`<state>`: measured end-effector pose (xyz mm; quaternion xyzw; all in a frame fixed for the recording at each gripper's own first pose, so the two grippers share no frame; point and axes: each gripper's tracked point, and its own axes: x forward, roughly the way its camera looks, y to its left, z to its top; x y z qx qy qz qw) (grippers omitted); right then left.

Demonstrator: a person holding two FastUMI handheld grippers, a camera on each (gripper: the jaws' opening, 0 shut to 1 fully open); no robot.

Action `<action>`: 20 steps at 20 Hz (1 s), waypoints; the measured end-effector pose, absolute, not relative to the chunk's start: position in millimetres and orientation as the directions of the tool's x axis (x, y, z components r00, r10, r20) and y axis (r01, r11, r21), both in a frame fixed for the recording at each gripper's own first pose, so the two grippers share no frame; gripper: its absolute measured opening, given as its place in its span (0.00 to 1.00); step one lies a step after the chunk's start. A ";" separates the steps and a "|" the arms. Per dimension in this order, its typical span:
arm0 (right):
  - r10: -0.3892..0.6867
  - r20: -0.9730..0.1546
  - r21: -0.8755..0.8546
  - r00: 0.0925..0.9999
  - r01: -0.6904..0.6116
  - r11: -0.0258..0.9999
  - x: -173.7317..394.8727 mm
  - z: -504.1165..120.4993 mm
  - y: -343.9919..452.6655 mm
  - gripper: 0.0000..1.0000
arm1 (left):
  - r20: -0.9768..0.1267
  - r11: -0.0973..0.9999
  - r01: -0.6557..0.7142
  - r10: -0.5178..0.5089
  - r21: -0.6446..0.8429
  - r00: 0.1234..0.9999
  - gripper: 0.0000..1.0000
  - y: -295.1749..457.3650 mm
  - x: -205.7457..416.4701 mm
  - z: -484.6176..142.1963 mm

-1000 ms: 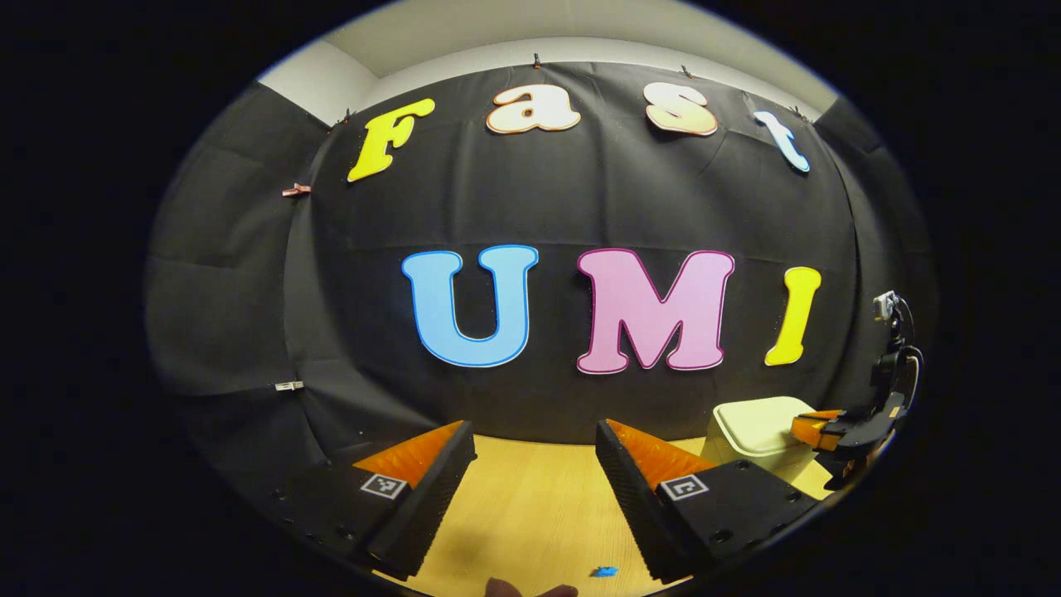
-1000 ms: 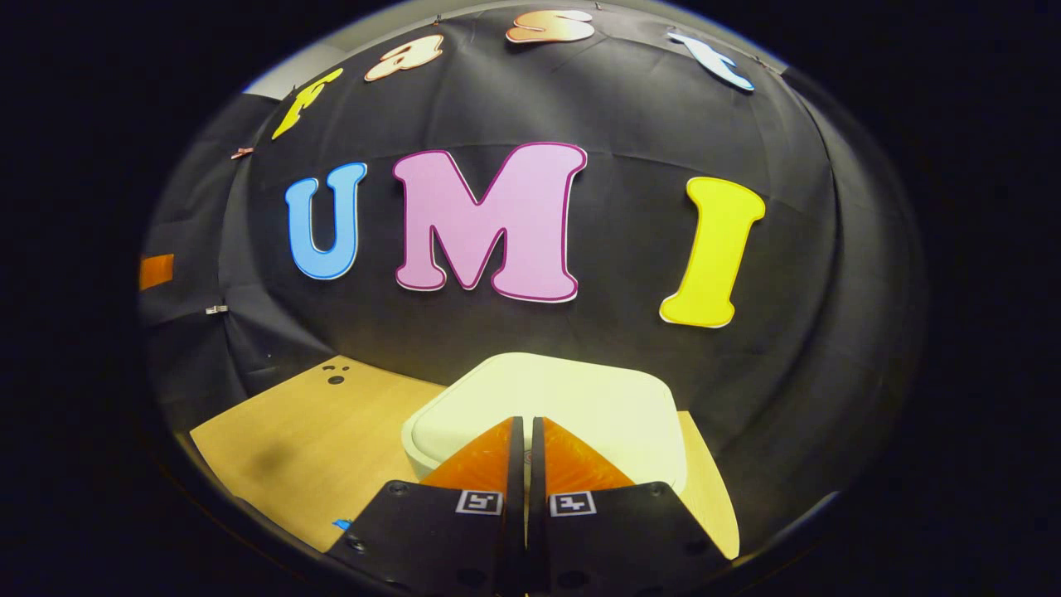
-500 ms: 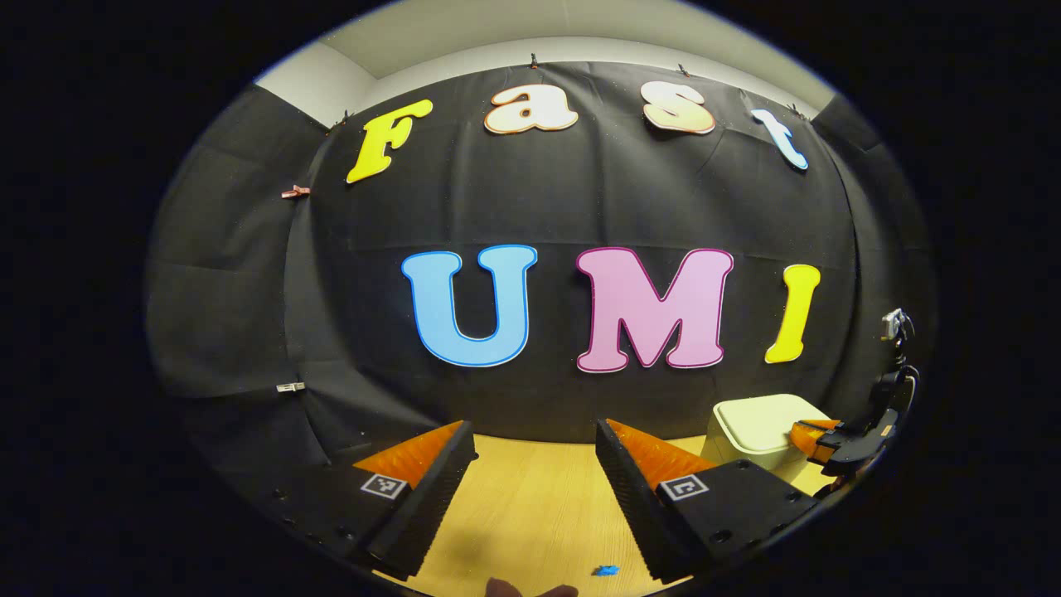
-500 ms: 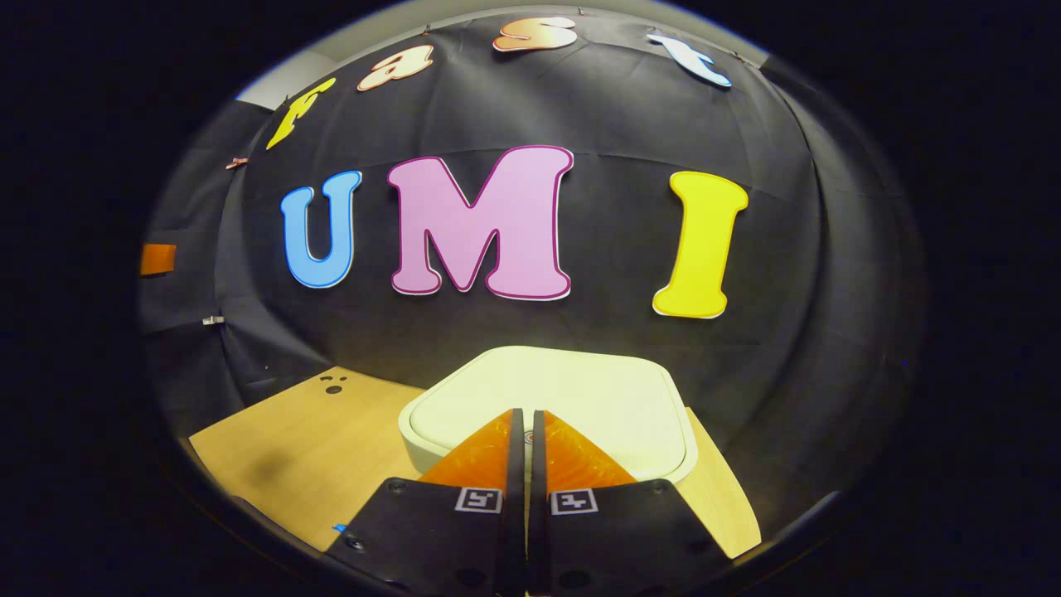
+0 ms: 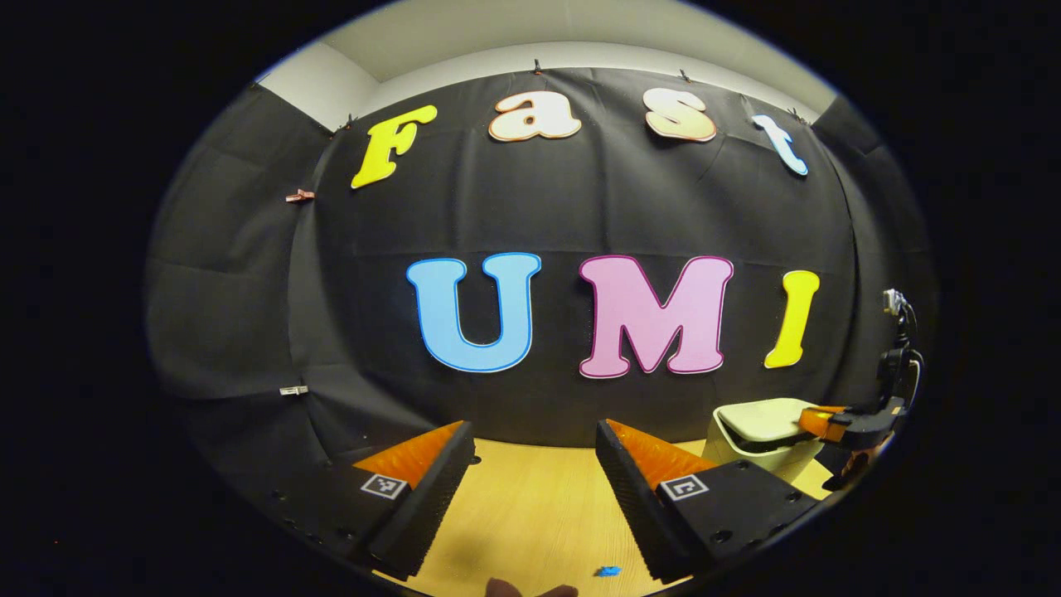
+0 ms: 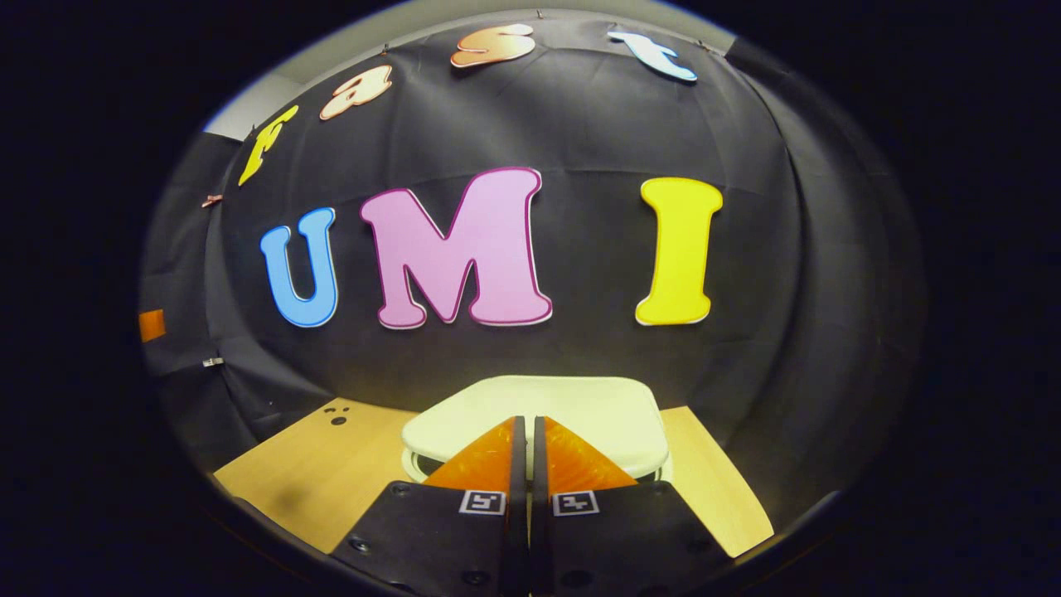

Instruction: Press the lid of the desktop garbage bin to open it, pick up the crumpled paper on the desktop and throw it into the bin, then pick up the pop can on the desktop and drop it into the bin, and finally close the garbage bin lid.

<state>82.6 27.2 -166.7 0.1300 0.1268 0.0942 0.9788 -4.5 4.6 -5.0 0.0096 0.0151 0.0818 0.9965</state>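
The right tool (image 6: 524, 431), fingers closed together and empty, sits at the near edge of the lid (image 6: 572, 406) of the garbage bin (image 5: 758, 444), by the tabletop's (image 5: 530, 506) far edge. Lid raised ajar. The left tool (image 5: 535, 439) is wide open, empty.

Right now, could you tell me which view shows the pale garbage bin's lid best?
The right gripper view: the pale square plastic lid lies large and central just beyond the right gripper, whose fingers are shut. The left gripper view shows it small at the right edge, popped up, a dark gap above the bin body.
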 end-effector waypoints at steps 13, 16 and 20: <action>0.181 -0.181 0.192 0.967 -0.146 0.970 51.1 -133.6 8.9 0.09 | -0.035 0.997 -0.078 0.078 0.017 0.996 0.95 -12.4 1.9 -15.4; 0.183 -0.188 0.189 0.965 -0.147 0.971 35.8 -132.2 9.1 0.12 | -0.060 0.999 -0.039 0.040 0.016 0.997 0.95 -18.9 5.7 -27.6; 0.226 -0.204 0.170 0.953 -0.193 0.966 13.4 -131.9 20.2 0.31 | -0.094 0.999 0.010 -0.006 0.047 0.996 0.95 -26.4 10.3 -52.6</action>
